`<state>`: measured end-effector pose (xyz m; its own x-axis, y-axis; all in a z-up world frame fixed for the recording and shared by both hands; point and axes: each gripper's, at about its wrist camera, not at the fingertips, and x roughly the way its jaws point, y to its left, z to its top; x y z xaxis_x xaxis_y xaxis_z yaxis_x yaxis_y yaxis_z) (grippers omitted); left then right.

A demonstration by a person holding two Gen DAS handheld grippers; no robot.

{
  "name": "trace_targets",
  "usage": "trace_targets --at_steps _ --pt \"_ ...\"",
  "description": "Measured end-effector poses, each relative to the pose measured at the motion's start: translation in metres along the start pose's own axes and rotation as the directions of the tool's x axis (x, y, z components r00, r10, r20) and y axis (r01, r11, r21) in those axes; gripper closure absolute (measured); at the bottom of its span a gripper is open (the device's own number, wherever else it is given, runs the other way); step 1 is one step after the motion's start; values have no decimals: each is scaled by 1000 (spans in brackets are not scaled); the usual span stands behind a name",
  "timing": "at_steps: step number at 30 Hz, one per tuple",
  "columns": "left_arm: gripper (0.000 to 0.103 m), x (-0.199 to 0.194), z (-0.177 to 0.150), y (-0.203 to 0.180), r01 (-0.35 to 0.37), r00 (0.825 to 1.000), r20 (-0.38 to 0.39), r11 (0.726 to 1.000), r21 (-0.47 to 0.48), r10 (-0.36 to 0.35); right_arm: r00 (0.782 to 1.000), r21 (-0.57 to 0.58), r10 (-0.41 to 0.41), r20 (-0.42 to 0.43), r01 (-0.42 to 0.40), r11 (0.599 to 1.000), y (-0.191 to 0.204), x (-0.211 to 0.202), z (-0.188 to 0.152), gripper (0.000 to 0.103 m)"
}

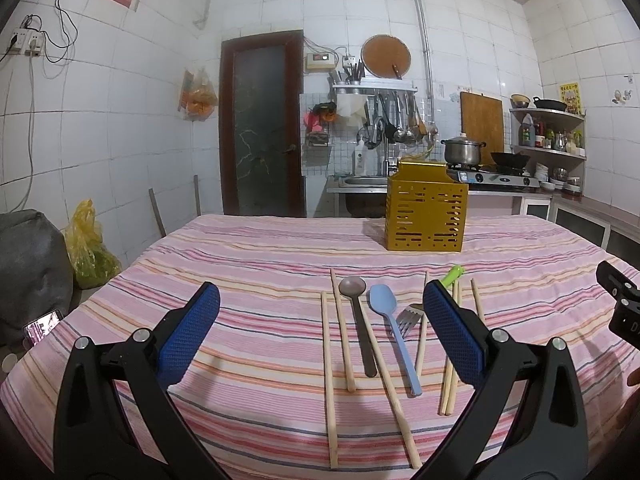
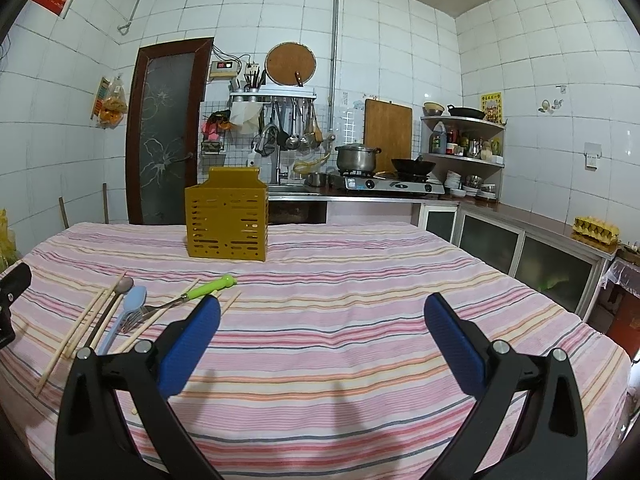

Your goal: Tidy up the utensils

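Both views look forward along their grippers, low over the striped tablecloth [image 1: 256,248], facing the far tiled kitchen wall; the left wrist view sits to the left, with the laid-out utensils [image 1: 372,332] close ahead between its fingers and the yellow holder [image 1: 426,216] farther off to the right; the right wrist view sits to the right, seeing those utensils [image 2: 132,312] at its near left and the holder [image 2: 227,220] far left of centre; both share holder, utensils, door [image 1: 262,124] and stove [image 2: 394,184].
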<state>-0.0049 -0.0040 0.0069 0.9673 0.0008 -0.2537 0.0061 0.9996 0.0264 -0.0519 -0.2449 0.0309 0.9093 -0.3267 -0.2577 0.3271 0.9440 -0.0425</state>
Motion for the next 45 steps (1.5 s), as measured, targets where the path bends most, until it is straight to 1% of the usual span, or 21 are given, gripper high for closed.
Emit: trace_targets --at_steps 6,10,14,17,19,21,24,25,28,29,30,32,33,34,35,36,38,41,42,44,45 --pt "5 -1 -1 -3 -3 1000 0 1000 9 3 1000 -6 -27 -15 27 1000 1 1 1 4" --pt "5 5 0 -6 5 999 -32 1000 14 -5 998 -50 -47 -49 44 998 9 8 2 4" --pt "5 14 8 -7 21 998 -53 999 48 -19 995 -86 -14 -99 5 996 19 19 6 4" --pt "5 22 19 -4 22 998 -58 998 61 -19 993 -73 11 -121 -20 997 25 30 15 4" --pt "5 37 30 1 42 995 -96 998 47 -37 990 -50 35 -139 -42 998 31 41 26 4" --pt "5 53 38 8 50 990 -136 998 27 -46 986 -55 30 -164 -39 998 38 54 33 4" --pt "5 84 48 17 55 978 -204 998 15 -50 968 -73 10 -250 -29 997 55 86 42 4" --pt "5 93 50 19 61 973 -224 998 12 -57 963 -74 8 -271 -29 997 59 94 42 4" --pt "5 127 47 24 62 948 -314 998 22 -52 912 -45 2 -410 -23 999 72 134 37 4" --pt "5 135 44 23 63 939 -341 998 29 -49 902 -24 14 -431 -28 999 73 140 35 4" --pt "5 148 38 24 61 923 -382 997 41 -41 895 -3 25 -446 -30 1000 74 147 32 4" --pt "5 164 26 25 53 900 -436 997 51 -25 882 3 17 -472 -18 1000 79 160 25 4" --pt "5 175 19 25 45 880 -475 997 59 -12 878 -3 10 -478 -13 1000 80 164 22 4" --pt "6 182 12 26 38 866 -500 997 62 -2 872 -12 -1 -490 -5 1000 83 169 18 4" --pt "9 186 7 27 34 859 -512 998 58 1 868 -12 -6 -497 0 1000 83 172 16 4" --pt "10 192 2 29 31 846 -533 998 51 1 864 -10 -9 -503 4 1000 83 174 14 4" --pt "10 200 -2 31 24 833 -554 999 40 2 854 -3 -15 -520 16 1000 82 179 13 4" --pt "10 204 -1 31 22 832 -555 999 33 0 839 3 -21 -543 28 1000 82 186 10 4" --pt "10 207 -2 30 25 826 -564 999 34 -2 835 4 -22 -550 29 1000 83 188 9 4" --pt "10 213 -7 29 35 803 -596 999 37 -6 824 -2 -22 -566 25 1000 87 193 6 4" --pt "10 215 -10 29 35 795 -606 999 35 -7 820 -11 -27 -572 25 1000 90 194 4 4"
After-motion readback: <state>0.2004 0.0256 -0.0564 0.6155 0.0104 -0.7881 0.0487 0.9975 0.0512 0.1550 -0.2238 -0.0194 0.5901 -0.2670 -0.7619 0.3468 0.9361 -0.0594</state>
